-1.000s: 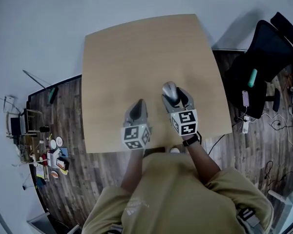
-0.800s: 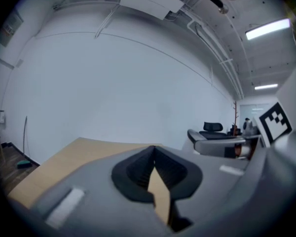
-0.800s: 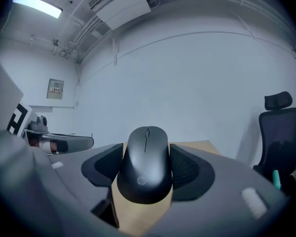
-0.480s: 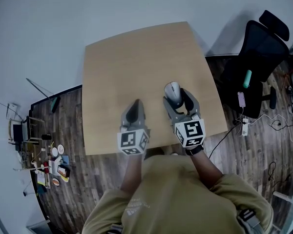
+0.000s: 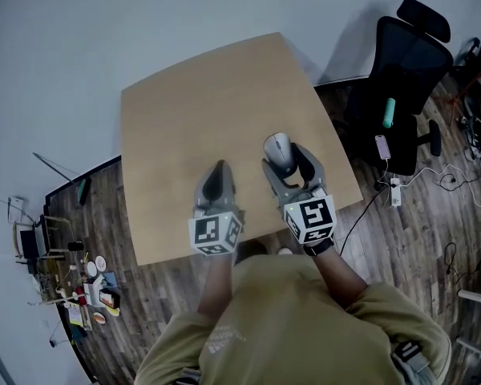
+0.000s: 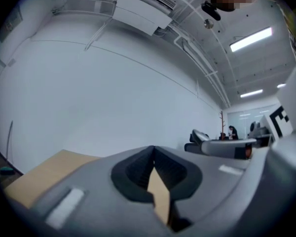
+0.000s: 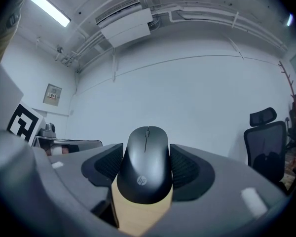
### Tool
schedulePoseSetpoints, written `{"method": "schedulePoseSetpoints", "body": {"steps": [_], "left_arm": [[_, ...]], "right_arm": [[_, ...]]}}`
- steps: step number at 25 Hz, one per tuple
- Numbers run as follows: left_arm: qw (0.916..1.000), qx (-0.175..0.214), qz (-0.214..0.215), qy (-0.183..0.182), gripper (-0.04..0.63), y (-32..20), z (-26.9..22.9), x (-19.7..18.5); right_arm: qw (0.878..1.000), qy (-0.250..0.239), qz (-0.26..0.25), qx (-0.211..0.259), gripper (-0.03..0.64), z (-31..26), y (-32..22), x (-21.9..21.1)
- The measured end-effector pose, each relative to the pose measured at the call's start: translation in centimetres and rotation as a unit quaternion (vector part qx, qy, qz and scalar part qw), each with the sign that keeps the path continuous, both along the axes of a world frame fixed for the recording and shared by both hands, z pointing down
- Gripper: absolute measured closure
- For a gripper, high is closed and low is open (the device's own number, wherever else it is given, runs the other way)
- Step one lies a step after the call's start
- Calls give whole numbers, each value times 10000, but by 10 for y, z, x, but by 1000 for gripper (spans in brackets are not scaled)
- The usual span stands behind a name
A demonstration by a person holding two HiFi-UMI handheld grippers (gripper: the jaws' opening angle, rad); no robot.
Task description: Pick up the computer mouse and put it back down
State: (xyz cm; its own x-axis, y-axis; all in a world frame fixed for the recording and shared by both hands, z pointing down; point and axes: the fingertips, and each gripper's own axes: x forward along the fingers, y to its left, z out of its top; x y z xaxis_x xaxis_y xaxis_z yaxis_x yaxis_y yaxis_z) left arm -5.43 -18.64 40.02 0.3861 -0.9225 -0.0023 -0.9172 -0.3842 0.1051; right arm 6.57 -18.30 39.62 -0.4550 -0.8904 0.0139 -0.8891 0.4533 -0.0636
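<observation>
Two tools are in use, one in each hand of a person in an olive shirt (image 5: 280,319), and both point away from the person over the near half of the bench (image 5: 200,95).

1. Right tool (image 5: 287,157) (image 7: 147,162): clenched on the computer mouse (image 5: 278,148) (image 7: 145,167). The ribbed pads press on the left and right flanks of the mouse. Its scroll wheel end faces away from the tool body and its logo end faces the camera.
2. Computer mouse: dark grey, held level between the jaws of the right tool, over the near right part of the bench. In the right gripper view, bench surface shows beneath it.
3. Left tool (image 5: 217,171) (image 6: 153,149): clenched with nothing between the jaws. The pad tips meet, and only a wedge of bench (image 6: 39,174) shows through the gap behind them. It sits just to the left of the right tool, apart from it.

A black office chair (image 5: 401,62) (image 7: 264,142) stands on the wooden floor (image 5: 144,295), beyond the right edge of the bench.
</observation>
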Motion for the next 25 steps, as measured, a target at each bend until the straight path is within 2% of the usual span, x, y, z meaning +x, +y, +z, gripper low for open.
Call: {"method": "schedulePoseSetpoints", "body": {"steps": [6,13,20,25], "left_arm": [[9974,-116,712,-2,597,-6,7,65],[9888,-357,1446,-82,597,-2,27,133],[9773,-746,1977,-176,597,5,63,176],[9702,-1041,2174,-261,597,11,90,184]], "right_arm": [[9990,159,410,-100,319,9,3,56],[9931,408,994,-467,319,38,11,125],[9838,567,1160,-1244,319,101,19,160],[9731,696,1127,-1883,318,161,27,162]]}}
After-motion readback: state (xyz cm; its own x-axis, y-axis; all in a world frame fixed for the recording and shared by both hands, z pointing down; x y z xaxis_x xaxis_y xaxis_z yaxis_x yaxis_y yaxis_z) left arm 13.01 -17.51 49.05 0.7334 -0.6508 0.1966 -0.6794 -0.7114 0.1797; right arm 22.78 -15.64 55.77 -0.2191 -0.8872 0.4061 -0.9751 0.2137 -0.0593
